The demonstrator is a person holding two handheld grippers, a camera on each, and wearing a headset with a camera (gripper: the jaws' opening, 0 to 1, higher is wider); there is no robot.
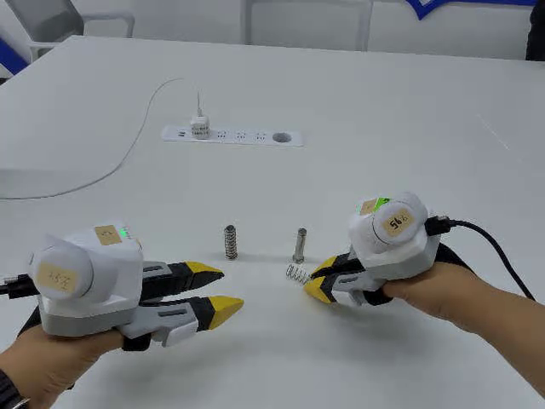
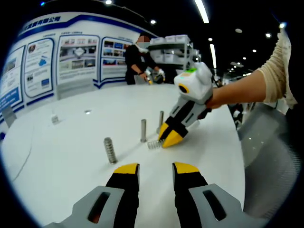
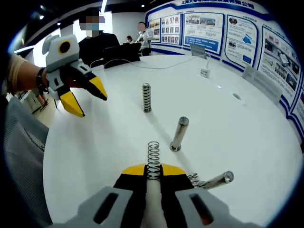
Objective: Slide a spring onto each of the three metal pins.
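While the right gripper (image 3: pixel 153 169) has its yellow-tipped jaws pinched shut on one end of a small loose steel coil spring (image 3: pixel 153 154), the left gripper (image 1: pixel 217 290) sits with its jaws parted and nothing between them, low over the white tabletop (image 1: pixel 383 102). The step in hand looks like getting that spring onto the bare upright metal pin (image 1: pixel 300 245), which stands just beside the spring's free end. The short metal pin already wearing a spring (image 1: pixel 230 242), further left, looks done.

My take on doing it well: lift the spring clear of the table, tip it so the free end faces down, line the bore up over the pin's top, then lower it straight. The grip is right at the end, so the coil may wobble. Go slow and don't crush it. The idle gripper could steady the pin if it rocks.

View stuff: the head view gives two pins, and the right gripper's body covers whatever is behind it. The right gripper view picks up a third shiny metal pin (image 3: pixel 216 180) close beside its jaws, with what look like coils (image 3: pixel 192 178) at its base. I can't tell if that's a seated spring. The left gripper view has that pin standing just behind the right gripper.
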